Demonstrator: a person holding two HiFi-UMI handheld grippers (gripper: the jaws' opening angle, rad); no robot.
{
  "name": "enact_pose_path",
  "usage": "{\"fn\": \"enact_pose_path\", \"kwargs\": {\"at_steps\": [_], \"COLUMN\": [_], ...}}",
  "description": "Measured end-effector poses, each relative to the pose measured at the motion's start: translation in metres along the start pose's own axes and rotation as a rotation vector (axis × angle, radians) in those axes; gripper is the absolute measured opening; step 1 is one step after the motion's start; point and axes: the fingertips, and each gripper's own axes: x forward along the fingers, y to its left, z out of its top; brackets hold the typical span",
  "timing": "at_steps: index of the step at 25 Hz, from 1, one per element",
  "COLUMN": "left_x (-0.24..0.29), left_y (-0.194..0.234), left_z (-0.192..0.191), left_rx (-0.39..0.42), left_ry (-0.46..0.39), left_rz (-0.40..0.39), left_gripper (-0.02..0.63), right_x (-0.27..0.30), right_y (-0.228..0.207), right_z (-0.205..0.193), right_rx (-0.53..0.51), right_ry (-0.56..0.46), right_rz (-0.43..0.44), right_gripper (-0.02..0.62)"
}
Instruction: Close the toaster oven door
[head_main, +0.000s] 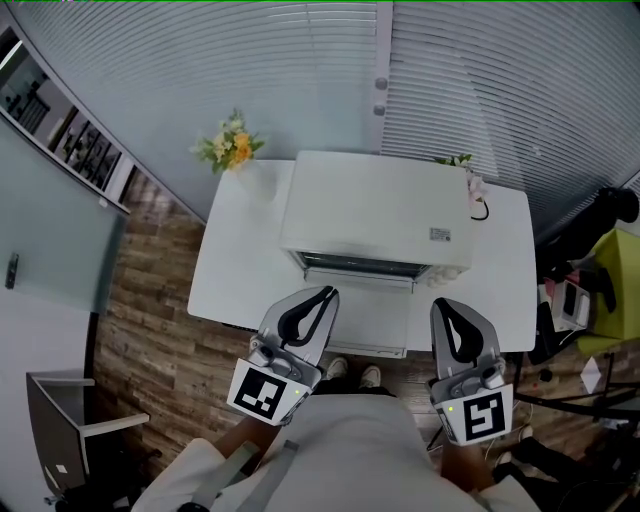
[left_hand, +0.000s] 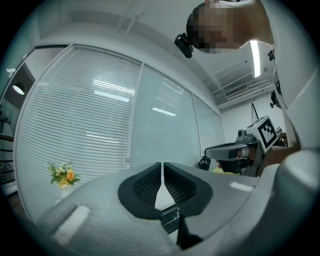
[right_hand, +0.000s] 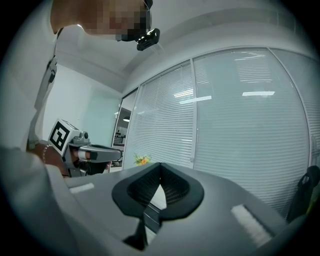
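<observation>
Toaster oven door (head_main: 372, 318) is hanging fully open, folded down flat toward the person, so I'm judging the task as basically not started yet. The whole swing up and shut is what's left.

Starting closest in: the person's shoes (head_main: 350, 372) are peeking out just below the table edge. The two tongs are hovering on either side of the dropped door, both pointing level at the oven. The left gripper (head_main: 326, 294) is sitting with its jaws pressed together and nothing between them, with its tip over the door's near left corner. The right gripper (head_main: 441, 306) is looking the same, pads meeting and empty, just off the door's right edge. I can't tell whether either one is actually touching the door.

The door itself is showing as a plain white panel sticking out over the front of the white table (head_main: 232, 275). Its far edge is hinging at the dark oven mouth, where a metal rack is glinting. Behind that, the toaster oven (head_main: 380, 210) is sitting square in the middle of the table, a white box with a small label on top near the right.

Farther back, yellow flowers (head_main: 232, 148) are standing at the table's back left corner and a smaller pinkish sprig (head_main: 468, 172) at the back right. Window blinds (head_main: 250, 60) are running along behind everything.
</observation>
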Motion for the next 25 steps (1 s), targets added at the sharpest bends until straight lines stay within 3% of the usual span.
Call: {"fn": "enact_pose_path", "kwargs": {"at_steps": [25], "left_x": [-0.038], "left_y": [0.02], "left_z": [-0.121], "left_rx": [-0.073], "left_ry": [0.116], "left_rz": [0.11], "left_gripper": [0.026], "right_x": [0.0], "right_y": [0.002], "right_z": [-0.003], "right_rx": [0.002], "right_ry": [0.01], "right_rz": [0.009], "right_gripper": [0.005]}}
